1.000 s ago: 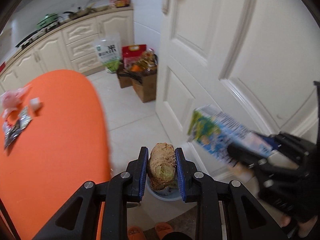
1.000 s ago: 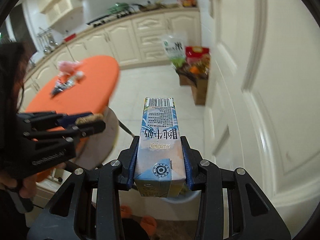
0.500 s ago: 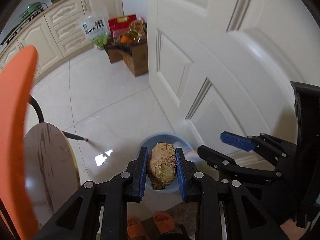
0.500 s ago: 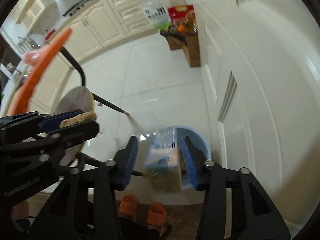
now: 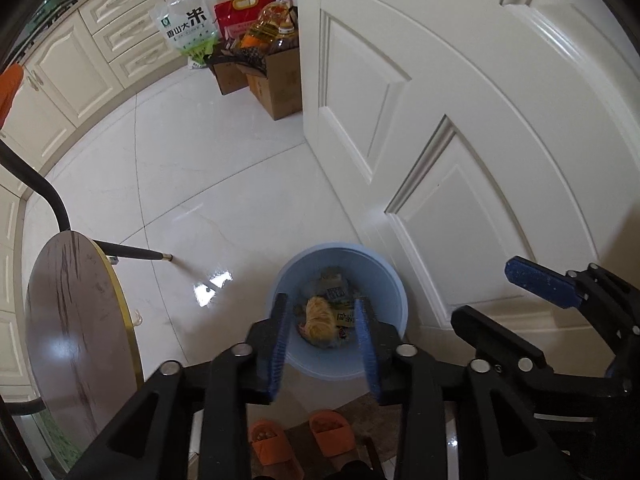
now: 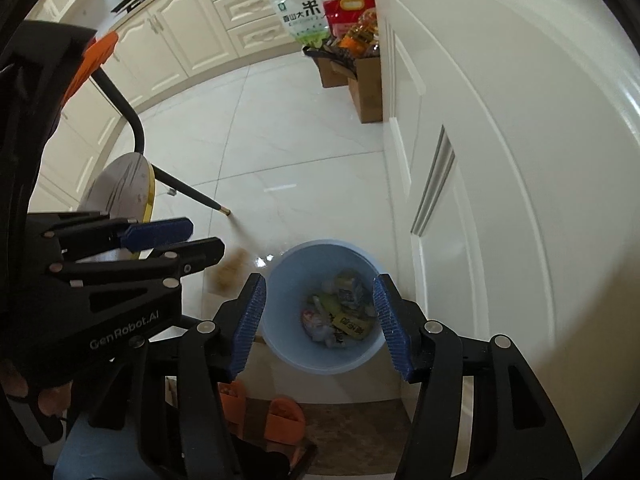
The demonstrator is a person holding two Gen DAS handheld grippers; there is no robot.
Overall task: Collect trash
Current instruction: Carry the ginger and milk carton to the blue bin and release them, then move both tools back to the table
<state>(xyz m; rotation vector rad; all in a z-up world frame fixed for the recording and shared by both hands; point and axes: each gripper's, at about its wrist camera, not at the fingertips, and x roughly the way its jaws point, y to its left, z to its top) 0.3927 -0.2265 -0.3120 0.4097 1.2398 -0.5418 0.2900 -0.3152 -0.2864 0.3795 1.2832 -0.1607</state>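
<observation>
A light blue trash bin (image 5: 384, 280) stands on the floor by the white door; it also shows in the right wrist view (image 6: 280, 280). My left gripper (image 5: 322, 312) is open above it, and the brown root piece (image 5: 318, 318) is dropping between the fingers toward the bin; it shows as a blur (image 6: 232, 268) in the right wrist view. My right gripper (image 6: 318, 300) is open and empty over the bin. The milk carton (image 6: 350, 288) lies inside among wrappers (image 6: 352, 324).
A white door (image 5: 480, 140) is close on the right. A round stool (image 5: 76, 320) with black legs stands at left. Cardboard boxes with groceries (image 5: 272, 76) and a rice bag (image 5: 188, 28) sit by the cabinets. Orange slippers (image 5: 304, 436) lie below.
Both grippers tilted down over the bin. The right one opened and dropped the milk carton in. The left one then opened and let go of the brown root piece.
</observation>
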